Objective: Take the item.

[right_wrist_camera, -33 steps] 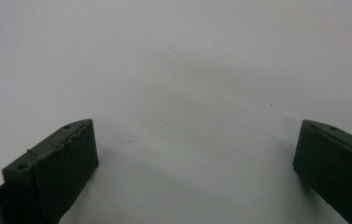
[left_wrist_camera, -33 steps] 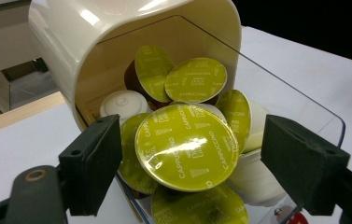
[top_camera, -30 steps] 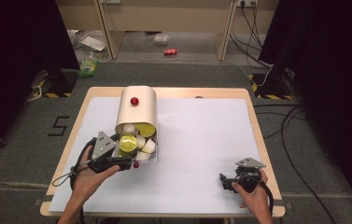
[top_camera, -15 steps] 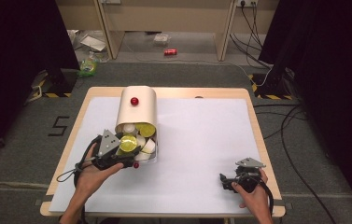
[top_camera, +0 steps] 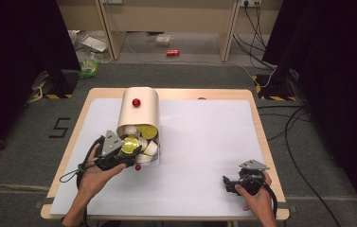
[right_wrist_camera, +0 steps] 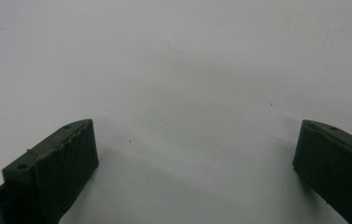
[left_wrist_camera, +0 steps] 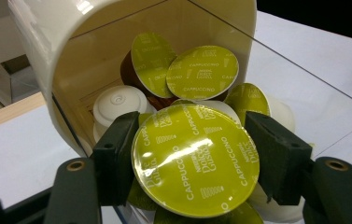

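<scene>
Left gripper view: left gripper (left_wrist_camera: 194,161) jaws just closed, clamped on green cappuccino capsule (left_wrist_camera: 195,160) at mouth of tipped cream dispenser (top_camera: 138,109). Grab done; pull-out, placing on table (top_camera: 204,142) left. Right gripper (top_camera: 235,182) idle near table edge, jaws apart, nothing btwn.
</scene>
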Tool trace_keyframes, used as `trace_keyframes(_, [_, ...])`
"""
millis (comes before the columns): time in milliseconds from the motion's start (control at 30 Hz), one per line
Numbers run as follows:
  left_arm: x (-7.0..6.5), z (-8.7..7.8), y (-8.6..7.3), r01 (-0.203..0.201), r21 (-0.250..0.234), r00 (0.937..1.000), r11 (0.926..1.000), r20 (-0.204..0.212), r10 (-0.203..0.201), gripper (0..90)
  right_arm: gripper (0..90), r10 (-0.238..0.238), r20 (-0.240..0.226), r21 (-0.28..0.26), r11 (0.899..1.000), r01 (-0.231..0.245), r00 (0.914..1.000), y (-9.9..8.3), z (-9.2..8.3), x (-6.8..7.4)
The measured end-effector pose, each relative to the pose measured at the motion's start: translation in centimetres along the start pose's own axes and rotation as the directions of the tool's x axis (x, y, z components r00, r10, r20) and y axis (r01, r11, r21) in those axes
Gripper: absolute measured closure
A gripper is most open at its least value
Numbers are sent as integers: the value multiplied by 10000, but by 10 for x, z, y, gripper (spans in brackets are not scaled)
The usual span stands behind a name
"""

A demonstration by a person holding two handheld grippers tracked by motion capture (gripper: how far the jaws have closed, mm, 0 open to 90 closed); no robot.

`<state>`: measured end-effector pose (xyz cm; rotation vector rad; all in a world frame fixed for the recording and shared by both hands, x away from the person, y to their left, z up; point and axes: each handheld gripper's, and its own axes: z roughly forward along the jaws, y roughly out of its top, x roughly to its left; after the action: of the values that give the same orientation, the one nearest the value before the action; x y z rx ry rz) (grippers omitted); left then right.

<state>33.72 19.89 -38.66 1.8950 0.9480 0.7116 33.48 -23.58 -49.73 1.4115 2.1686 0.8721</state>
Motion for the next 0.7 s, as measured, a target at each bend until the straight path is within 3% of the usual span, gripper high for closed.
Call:
trace_keyframes(300, [-1,-3,-1,-16,-108,10000,9999,-47,16,380,3,0,3,3,10000,0,10000,0,0,0])
trace_keyframes(700, [-5,-17,6,111,-587,9996,9982,256,-96,381,3,-1,7,6,10000,1,10000,0,0,0])
